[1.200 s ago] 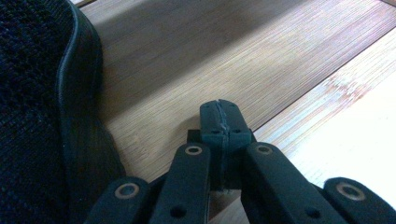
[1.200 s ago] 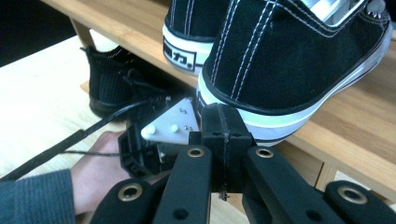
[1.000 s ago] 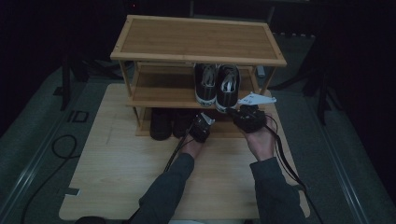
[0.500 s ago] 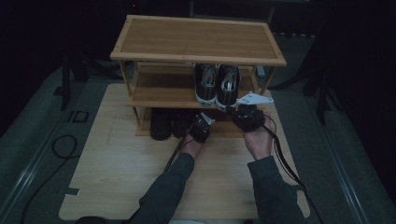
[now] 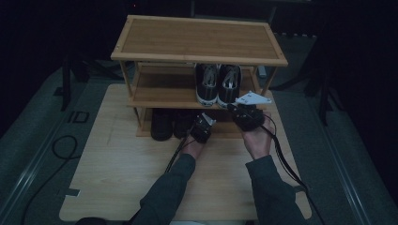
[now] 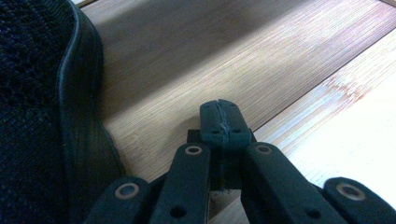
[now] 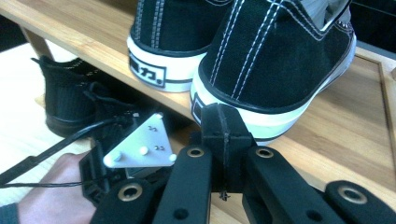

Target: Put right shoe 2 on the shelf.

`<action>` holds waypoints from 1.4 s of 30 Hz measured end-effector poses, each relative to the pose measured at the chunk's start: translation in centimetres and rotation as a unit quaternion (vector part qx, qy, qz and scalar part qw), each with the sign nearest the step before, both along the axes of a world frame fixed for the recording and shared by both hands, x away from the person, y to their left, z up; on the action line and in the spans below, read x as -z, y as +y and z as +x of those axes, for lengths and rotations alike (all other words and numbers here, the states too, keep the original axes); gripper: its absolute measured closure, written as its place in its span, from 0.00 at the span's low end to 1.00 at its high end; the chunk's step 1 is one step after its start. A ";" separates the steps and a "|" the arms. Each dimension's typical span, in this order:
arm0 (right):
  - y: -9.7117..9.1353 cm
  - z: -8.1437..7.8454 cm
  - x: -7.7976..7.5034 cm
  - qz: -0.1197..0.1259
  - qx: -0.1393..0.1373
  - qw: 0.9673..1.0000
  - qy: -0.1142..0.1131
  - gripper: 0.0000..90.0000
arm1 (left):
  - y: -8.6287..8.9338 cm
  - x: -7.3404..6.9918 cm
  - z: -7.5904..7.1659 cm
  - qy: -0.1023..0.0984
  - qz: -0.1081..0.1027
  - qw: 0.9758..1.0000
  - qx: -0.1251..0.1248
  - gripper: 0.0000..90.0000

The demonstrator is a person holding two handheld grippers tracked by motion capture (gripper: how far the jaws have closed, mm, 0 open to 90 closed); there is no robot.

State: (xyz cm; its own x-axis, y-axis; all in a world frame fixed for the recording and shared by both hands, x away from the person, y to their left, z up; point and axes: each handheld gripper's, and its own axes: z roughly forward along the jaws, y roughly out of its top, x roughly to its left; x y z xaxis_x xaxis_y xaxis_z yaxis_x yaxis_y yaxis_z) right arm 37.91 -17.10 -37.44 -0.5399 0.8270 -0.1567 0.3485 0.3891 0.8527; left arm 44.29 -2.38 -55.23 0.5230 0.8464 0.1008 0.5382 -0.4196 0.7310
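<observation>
The left tongs (image 6: 219, 122), jaws pressed together and empty, hover at the rack's bottom shelf (image 6: 196, 60) beside a black shoe (image 6: 42, 107). The right tongs (image 7: 223, 127) (also closed) sit just behind the sneakers (image 7: 275, 60) on the middle shelf (image 7: 355, 126).

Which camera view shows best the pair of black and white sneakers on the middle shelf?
The right gripper view: the sneakers stand close, heels toward the camera, stitching and white soles clear. The high view shows them small and dim from above. The left gripper view gives another, all-black shoe.
</observation>
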 end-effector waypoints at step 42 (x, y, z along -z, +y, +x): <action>-2.7 -1.0 0.7 -0.016 0.019 1.000 0.011 0.94 | 0.0 0.0 -0.1 -0.005 0.006 1.000 0.001 1.00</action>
State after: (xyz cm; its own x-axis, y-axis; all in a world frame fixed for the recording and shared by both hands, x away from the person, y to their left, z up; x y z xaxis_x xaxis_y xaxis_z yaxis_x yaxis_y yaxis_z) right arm 36.95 -19.83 -38.14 -0.5117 0.8417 -0.1723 0.3825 0.4028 0.8315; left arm 44.22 -2.39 -55.26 0.5234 0.8440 0.1171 0.5294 -0.4298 0.7315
